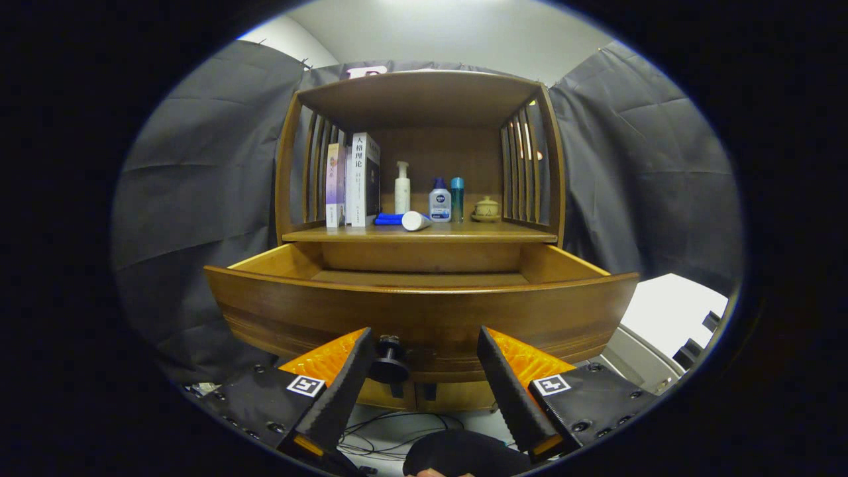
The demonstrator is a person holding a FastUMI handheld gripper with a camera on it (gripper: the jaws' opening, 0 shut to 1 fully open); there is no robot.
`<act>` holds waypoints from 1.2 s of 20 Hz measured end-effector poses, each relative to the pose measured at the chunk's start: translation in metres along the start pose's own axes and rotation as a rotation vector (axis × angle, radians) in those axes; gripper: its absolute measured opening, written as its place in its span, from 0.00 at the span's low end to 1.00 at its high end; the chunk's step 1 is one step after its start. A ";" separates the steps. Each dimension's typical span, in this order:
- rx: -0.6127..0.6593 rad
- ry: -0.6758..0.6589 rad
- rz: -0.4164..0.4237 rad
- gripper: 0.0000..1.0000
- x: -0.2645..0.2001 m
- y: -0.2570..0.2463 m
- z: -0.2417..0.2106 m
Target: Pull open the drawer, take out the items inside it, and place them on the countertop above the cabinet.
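Gripper view, one drawer (424, 311) pulled open, hand-held gripper (424, 371) spread wide (holding nothing), one knob (389, 361) between fingers

The wooden countertop (424, 233), centre frame, carries two upright books (354, 179) at left. Rightward: a lying blue tube (401, 220), white pump bottle (402, 188), two small bottles (446, 200) and a lidded cup (487, 208).

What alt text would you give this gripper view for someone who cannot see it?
A curved brown wooden drawer stands pulled open below a wooden countertop holding upright books, bottles and a white tube lying on its side. The open hand-held gripper sits at the drawer front, its fingers either side of a small dark round knob.
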State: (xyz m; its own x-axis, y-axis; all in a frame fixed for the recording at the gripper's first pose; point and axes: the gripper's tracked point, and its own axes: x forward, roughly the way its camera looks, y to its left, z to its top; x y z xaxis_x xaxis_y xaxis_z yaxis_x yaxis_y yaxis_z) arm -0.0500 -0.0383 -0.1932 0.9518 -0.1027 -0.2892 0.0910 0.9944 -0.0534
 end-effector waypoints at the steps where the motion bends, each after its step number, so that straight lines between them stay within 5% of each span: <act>1: -0.001 0.001 0.000 0.98 0.003 0.001 -0.001; 24: 0.004 -0.010 -0.020 1.00 0.058 0.008 0.004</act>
State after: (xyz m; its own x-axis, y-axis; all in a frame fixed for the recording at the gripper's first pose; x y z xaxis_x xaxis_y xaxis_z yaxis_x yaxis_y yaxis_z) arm 0.0075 -0.0367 -0.2065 0.9525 -0.1226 -0.2788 0.1115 0.9922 -0.0555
